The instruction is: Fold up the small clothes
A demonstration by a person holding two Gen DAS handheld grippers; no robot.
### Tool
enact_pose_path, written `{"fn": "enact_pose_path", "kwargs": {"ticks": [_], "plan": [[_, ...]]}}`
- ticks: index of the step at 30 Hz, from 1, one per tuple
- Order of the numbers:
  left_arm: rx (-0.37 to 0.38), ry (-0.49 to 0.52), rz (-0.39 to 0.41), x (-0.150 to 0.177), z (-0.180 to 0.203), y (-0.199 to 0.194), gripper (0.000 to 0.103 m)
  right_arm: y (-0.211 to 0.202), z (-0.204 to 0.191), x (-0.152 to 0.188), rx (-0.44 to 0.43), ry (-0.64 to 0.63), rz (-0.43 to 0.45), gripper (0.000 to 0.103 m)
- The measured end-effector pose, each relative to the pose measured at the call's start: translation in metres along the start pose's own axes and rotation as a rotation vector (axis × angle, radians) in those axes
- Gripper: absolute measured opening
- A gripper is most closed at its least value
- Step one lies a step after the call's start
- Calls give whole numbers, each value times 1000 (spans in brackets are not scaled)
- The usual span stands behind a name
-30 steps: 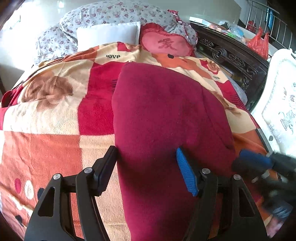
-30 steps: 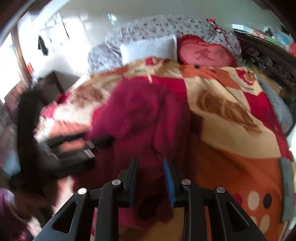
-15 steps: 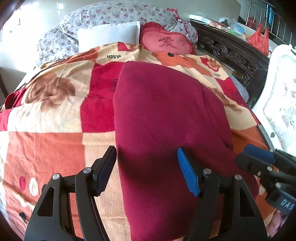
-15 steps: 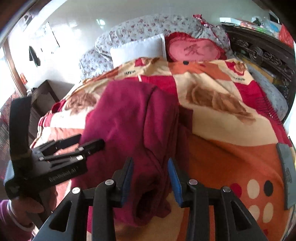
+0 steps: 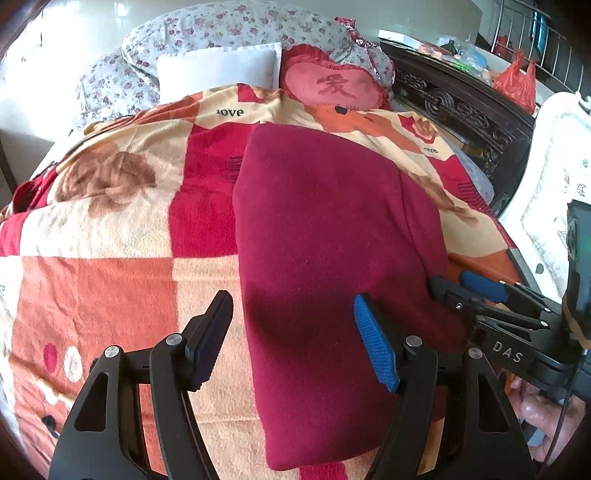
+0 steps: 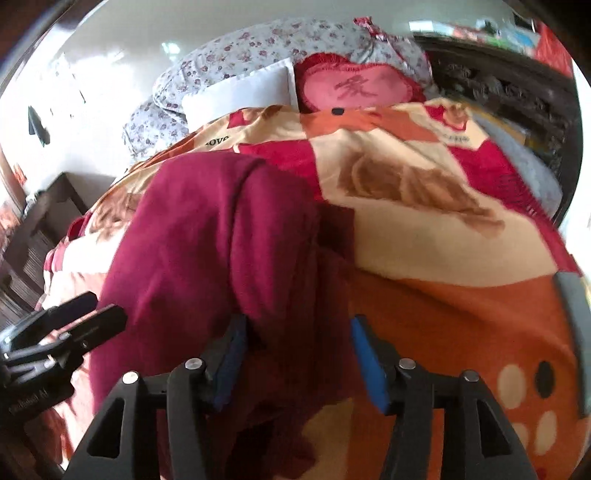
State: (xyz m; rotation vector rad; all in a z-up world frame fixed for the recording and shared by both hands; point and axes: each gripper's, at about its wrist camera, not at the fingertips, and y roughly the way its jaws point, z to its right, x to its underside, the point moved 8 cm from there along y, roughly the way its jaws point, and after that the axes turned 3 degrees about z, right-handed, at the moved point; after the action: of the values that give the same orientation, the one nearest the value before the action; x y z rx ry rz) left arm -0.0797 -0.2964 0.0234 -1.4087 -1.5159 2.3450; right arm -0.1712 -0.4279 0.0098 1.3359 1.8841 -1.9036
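Observation:
A dark red garment [image 5: 325,236] lies folded lengthwise on the patterned blanket [image 5: 103,280]. My left gripper [image 5: 291,317] hovers open over the garment's near left edge, which runs between its fingers without being pinched. In the right wrist view the garment's [image 6: 207,240] doubled right edge hangs between the blue pads of my right gripper [image 6: 299,334]. Its jaws are opening and no longer press the cloth. The right gripper [image 5: 476,291] also shows at the garment's right side in the left wrist view, and the left gripper [image 6: 92,314] appears at the left of the right wrist view.
A white pillow [image 5: 218,70], a red heart cushion [image 5: 332,86] and a floral pillow [image 5: 236,29] lie at the bed's head. Dark carved wooden furniture [image 5: 461,107] with a red bag [image 5: 517,85] runs along the right. A white padded panel [image 5: 554,177] stands close by.
The right gripper's jaws have widened from a near-shut pinch on the garment's right edge and let it go. It shifted slightly and rolled. The left gripper stayed put and open.

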Motion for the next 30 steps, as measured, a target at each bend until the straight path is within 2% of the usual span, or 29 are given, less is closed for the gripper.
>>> {"fn": "enact_pose_path", "kwargs": {"ticks": [7,12,18,23,26,28,30], "plan": [[150,-109,-24,0,-9,4,68,-5,10,3,-118,91,0,61],[200,-147,-58,4,-11,15,68,7,12,0,-210,166,-1,65],[269,-193,-75,6,-11,28,77,22,18,-7,-265,221,-2,74],[284,-214,-86,5,-10,37,79,38,24,-12,-300,270,-24,88],[277,-202,-81,4,-9,38,81,48,25,-13,-352,328,-50,89],[263,-204,-83,5,-9,41,87,50,25,-12,-369,349,-53,89],[260,-215,-86,5,-11,44,89,51,23,-13,-376,352,-46,89]]}}
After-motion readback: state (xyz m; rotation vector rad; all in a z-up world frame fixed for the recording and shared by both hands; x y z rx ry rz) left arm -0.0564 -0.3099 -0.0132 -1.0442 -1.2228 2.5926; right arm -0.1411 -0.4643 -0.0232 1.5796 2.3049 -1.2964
